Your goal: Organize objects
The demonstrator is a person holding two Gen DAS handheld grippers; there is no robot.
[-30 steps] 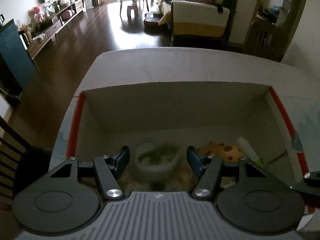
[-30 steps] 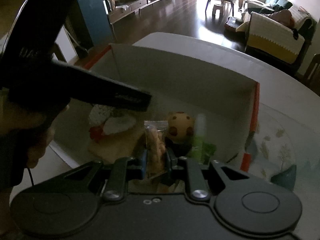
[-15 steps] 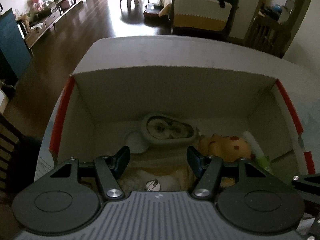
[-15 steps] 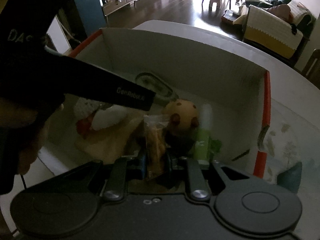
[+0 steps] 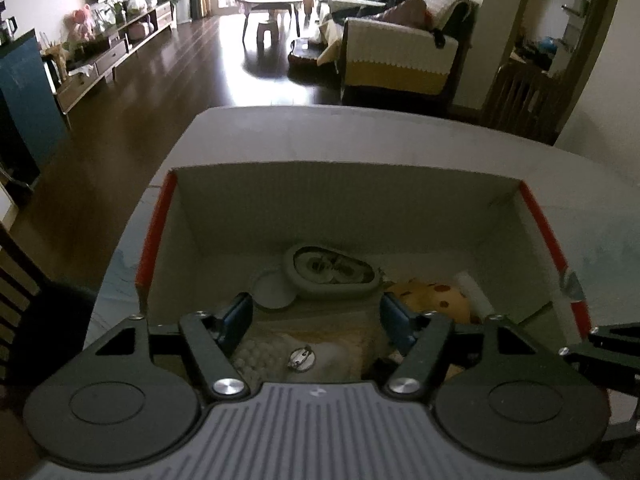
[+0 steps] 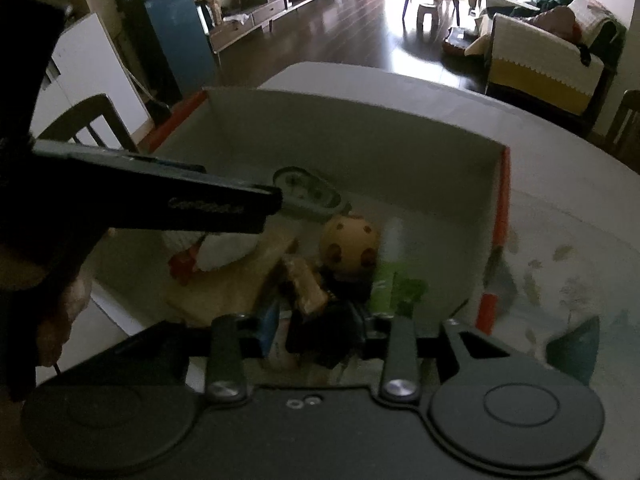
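Note:
An open cardboard box (image 5: 340,208) with red edges holds a grey oval dish (image 5: 332,272), a yellow spotted plush toy (image 5: 432,300) and a knitted piece with a metal pin (image 5: 302,358). My left gripper (image 5: 316,320) hovers open over the box's near side, with nothing between its fingers. In the right wrist view the box (image 6: 360,152) shows the spotted toy (image 6: 350,244), a green tube (image 6: 384,280) and a snack packet (image 6: 304,284) lying tilted among them. My right gripper (image 6: 316,328) stands open just behind the packet. The left gripper (image 6: 180,204) crosses the upper left.
The box sits on a pale table with a floral mat (image 6: 560,272) to its right. A hand (image 6: 60,308) holds the left tool. A wooden chair (image 6: 88,124) stands at the table's left side, and a sofa (image 5: 400,60) beyond the far edge.
My right gripper has opened and let go of the snack packet, which now lies in the box. My left gripper has drawn back and up from the grey dish.

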